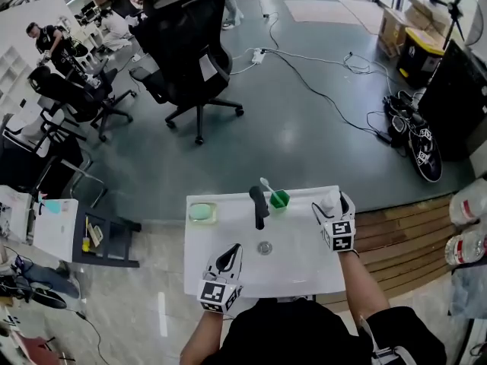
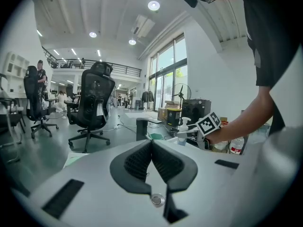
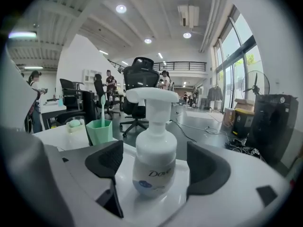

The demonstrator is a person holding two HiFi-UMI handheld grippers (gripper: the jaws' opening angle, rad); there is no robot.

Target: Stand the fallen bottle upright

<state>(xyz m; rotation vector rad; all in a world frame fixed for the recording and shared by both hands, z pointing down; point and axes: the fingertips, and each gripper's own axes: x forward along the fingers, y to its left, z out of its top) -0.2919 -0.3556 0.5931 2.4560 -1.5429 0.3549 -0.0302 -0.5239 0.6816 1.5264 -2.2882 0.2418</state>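
The bottle [image 3: 154, 157] stands up, right of the tap [image 1: 259, 205].
It is white, with a pump, on the sink top [image 1: 304, 268]. The right gripper [image 3: 156, 163] has its jaws wide on both sides of it, not touching. The left gripper [image 2: 152, 161], in front of the tap and to its left, is squeezed together and empty.

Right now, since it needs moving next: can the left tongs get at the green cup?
Probably, but not straight: the faucet stands between the shut, empty left tongs and the cup, so they'd have to swing round it.
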